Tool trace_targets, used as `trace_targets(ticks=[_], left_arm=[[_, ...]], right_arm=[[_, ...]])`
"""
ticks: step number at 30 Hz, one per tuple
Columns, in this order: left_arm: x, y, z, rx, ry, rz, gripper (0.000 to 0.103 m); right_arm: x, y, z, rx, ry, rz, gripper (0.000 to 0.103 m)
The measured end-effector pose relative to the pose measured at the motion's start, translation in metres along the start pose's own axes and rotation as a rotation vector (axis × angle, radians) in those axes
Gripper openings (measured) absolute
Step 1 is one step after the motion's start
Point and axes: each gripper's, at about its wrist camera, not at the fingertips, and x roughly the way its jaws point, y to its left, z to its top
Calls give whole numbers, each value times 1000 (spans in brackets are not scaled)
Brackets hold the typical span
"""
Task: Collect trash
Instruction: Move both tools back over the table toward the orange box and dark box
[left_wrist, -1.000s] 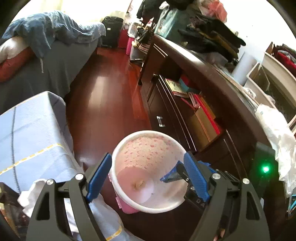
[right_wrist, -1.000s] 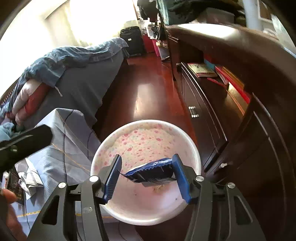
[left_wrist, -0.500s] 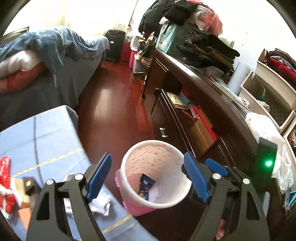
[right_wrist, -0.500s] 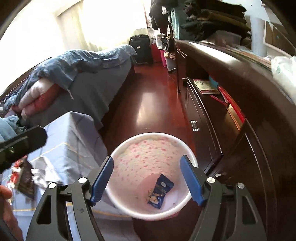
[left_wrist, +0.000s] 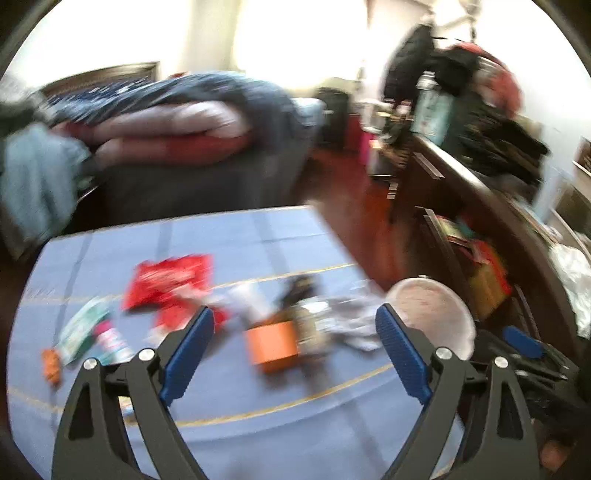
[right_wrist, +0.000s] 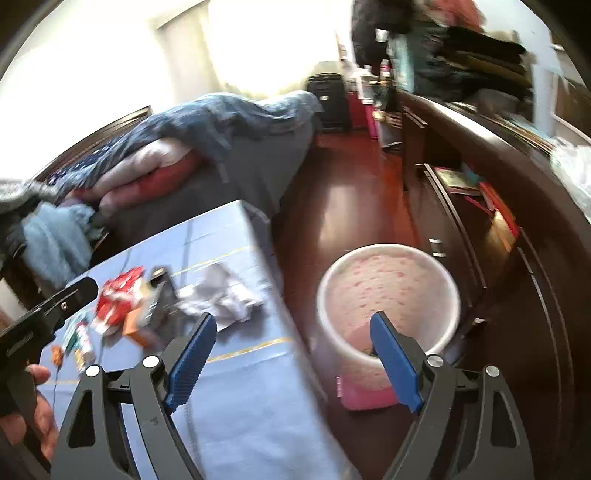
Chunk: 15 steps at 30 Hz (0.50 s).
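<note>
A pink-spotted trash bin (right_wrist: 388, 295) stands on the floor right of the blue-clothed table (right_wrist: 240, 387); it also shows in the left wrist view (left_wrist: 432, 314). Trash lies on the table: a red wrapper (left_wrist: 170, 280), an orange box (left_wrist: 273, 345), crumpled grey paper (left_wrist: 351, 325), a green-white packet (left_wrist: 85, 328). My left gripper (left_wrist: 295, 350) is open and empty above the table, over the orange box. My right gripper (right_wrist: 291, 362) is open and empty, between the table edge and the bin. Both views are blurred.
A bed with piled bedding (left_wrist: 166, 125) lies behind the table. A dark wooden dresser (right_wrist: 498, 184) with open shelves runs along the right. Red wood floor (right_wrist: 351, 192) lies between them. A suitcase (right_wrist: 328, 99) stands at the far wall.
The right gripper opened and dropped the blue packet into the bin, then pulled back left. The left gripper swung left from the bin to over the table's trash.
</note>
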Motion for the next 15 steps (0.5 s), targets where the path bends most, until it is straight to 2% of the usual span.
trace_targets(ticks=[2, 4, 10, 15], left_arm=[[-5, 26, -3, -42, 1, 30, 89], [-5, 36, -4, -48, 8, 38, 89], [12, 11, -12, 55, 32, 14, 88], [28, 22, -20, 2, 63, 38, 85]], right_arm=[[2, 16, -4, -35, 7, 6, 85], [6, 23, -7, -50, 19, 7, 85], [17, 34, -13, -63, 46, 2, 85], [26, 46, -16, -102, 64, 4, 85]])
